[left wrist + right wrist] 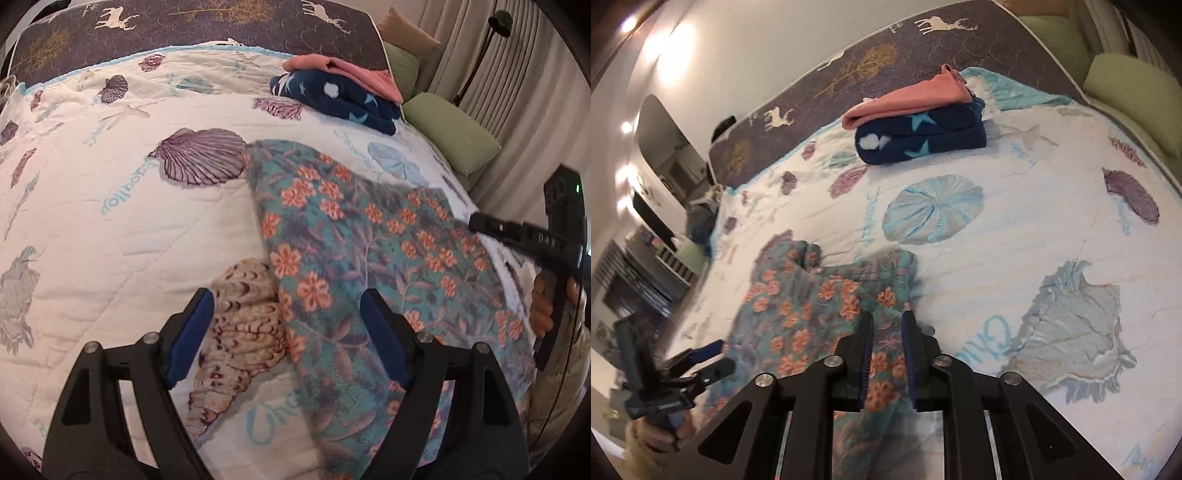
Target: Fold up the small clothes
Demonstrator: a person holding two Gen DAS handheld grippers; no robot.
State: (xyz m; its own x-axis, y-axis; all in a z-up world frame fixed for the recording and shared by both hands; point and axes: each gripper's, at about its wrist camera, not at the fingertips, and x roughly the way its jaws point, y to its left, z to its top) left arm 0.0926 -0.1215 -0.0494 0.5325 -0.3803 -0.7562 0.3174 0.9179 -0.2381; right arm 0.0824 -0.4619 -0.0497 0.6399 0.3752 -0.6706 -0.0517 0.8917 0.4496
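A teal garment with orange flowers lies spread on the shell-print quilt. My left gripper is open, its blue pads straddling the garment's left edge just above it. In the right wrist view the same garment lies at lower left, and my right gripper has its fingers nearly closed on a fold of it. The left gripper shows at the far left of that view. The right gripper's body shows at the right edge of the left wrist view.
A stack of folded clothes, a pink piece on a navy star-print piece, sits at the far side of the bed; it also shows in the right wrist view. Green pillows and curtains are at the right. A dark deer-print mattress edge runs behind.
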